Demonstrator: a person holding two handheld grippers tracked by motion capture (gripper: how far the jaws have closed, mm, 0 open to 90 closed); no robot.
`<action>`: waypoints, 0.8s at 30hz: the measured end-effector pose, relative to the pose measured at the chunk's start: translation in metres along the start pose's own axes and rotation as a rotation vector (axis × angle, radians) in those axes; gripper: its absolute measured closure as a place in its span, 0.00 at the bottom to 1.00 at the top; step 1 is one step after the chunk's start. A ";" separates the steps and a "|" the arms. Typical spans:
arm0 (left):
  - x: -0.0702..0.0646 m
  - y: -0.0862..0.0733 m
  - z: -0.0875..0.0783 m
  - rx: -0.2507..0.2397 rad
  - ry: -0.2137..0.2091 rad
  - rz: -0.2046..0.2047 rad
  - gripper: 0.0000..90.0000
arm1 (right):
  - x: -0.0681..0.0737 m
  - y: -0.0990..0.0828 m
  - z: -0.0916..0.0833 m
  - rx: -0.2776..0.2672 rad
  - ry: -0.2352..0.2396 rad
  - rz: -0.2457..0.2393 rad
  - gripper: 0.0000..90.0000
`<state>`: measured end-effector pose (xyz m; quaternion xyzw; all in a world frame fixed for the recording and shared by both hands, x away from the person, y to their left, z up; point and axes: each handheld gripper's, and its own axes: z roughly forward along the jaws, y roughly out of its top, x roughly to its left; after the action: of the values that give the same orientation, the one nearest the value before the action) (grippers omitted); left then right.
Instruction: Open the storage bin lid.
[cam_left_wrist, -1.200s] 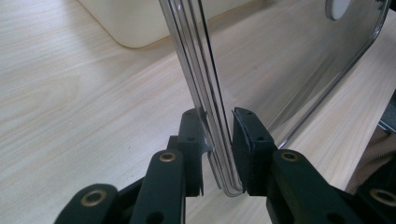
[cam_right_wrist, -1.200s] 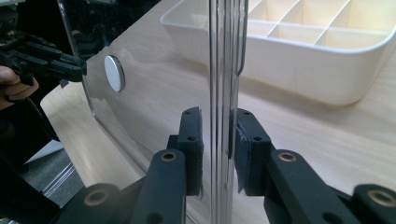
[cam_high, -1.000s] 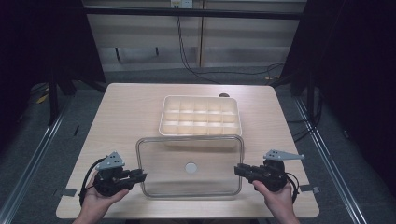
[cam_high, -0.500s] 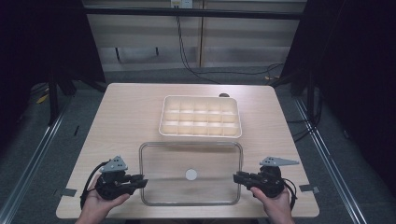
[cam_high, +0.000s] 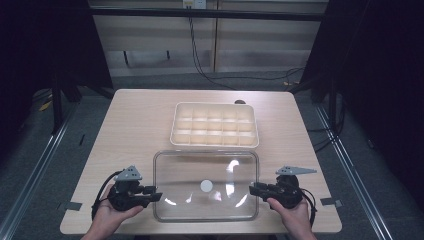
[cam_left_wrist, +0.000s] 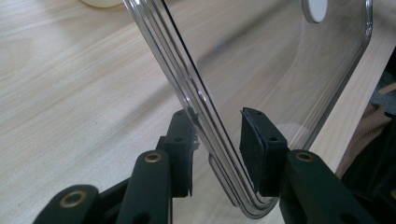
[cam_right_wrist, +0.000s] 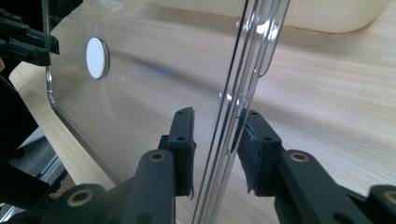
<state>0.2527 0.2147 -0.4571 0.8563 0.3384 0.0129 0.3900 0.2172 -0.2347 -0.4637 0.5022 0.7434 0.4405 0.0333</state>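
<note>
Clear plastic, a flat rectangular lid with rounded corners and a white round dot in its middle (cam_high: 206, 186), now lies on the tabletop (cam_high: 135, 125) near the front edge, between my two hands. A second ago I held it higher and tilted; since then it has come down to rest flat, a little closer to me. My left hand-held gripper (cam_left_wrist: 217, 147) has just been opening: its jaws stand spread around the lid's left rim, which passes between the pads with a gap on one side. My right hand-held gripper (cam_right_wrist: 215, 140) has likewise just been opening, the right rim between its jaws, the pads barely off it. I judge the lid is set down and I am letting go, so backing both grippers off sideways comes next. Just behind the lid, toward the middle of the tabletop, sits the cream plastic tray with many small compartments (cam_high: 215, 125), uncovered, apart from the lid. Nothing blocks my withdrawal.
</note>
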 end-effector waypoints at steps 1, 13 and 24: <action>0.000 0.000 0.001 0.002 0.000 -0.001 0.72 | -0.001 0.000 0.001 0.003 -0.002 -0.002 0.74; 0.005 0.003 0.011 0.034 -0.008 -0.002 0.66 | -0.004 0.005 0.010 0.041 -0.021 -0.008 0.67; 0.010 0.008 0.024 0.086 -0.022 -0.008 0.61 | -0.008 0.003 0.016 0.045 -0.048 0.000 0.60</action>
<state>0.2719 0.2008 -0.4707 0.8711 0.3376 -0.0128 0.3565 0.2313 -0.2305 -0.4751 0.5135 0.7520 0.4113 0.0398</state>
